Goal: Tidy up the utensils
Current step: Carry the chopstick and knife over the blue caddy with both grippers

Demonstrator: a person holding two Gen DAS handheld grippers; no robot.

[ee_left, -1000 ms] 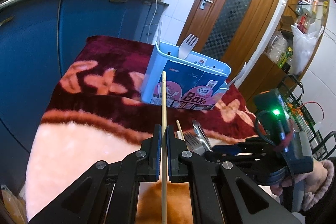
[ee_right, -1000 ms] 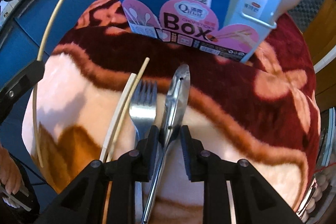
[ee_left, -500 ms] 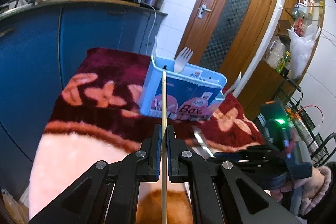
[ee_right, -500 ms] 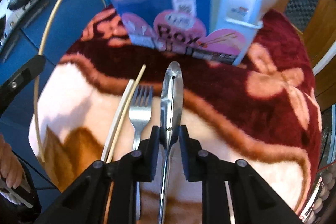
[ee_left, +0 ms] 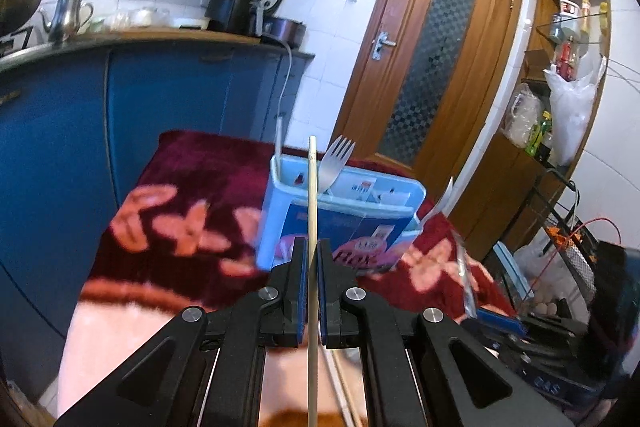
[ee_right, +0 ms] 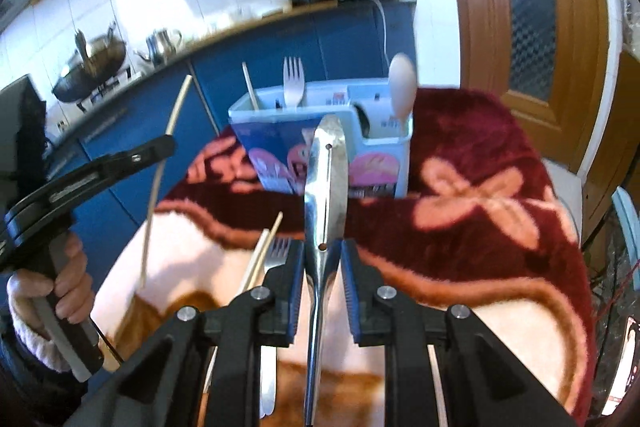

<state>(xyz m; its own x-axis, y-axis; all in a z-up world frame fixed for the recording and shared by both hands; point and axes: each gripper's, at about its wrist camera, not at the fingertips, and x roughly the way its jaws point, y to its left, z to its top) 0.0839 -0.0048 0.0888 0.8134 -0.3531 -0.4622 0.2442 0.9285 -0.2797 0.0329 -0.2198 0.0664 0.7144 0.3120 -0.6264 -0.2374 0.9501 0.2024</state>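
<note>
My left gripper (ee_left: 313, 251) is shut on a pale wooden chopstick (ee_left: 312, 203), held upright with its tip level with the rim of the light blue utensil box (ee_left: 340, 223). The box holds a fork (ee_left: 335, 163), a chopstick and a spoon (ee_right: 402, 83). My right gripper (ee_right: 322, 255) is shut on metal tongs (ee_right: 326, 179), lifted above the cloth and pointing at the box (ee_right: 320, 131). A fork (ee_right: 276, 251) and two chopsticks (ee_right: 260, 255) lie on the cloth under the right gripper. The left gripper (ee_right: 160, 147) also shows in the right wrist view.
The table wears a plush maroon and pink flowered cloth (ee_right: 480, 195). Blue kitchen cabinets (ee_left: 160, 99) with a kettle and appliances stand behind. A wooden door (ee_left: 432, 59) and shelves with bags (ee_left: 568, 107) are at the right.
Both grippers rose from the cloth. The right gripper lifted the tongs off the table and tilted up towards the box. The left gripper carried its chopstick higher and closer to the box.
</note>
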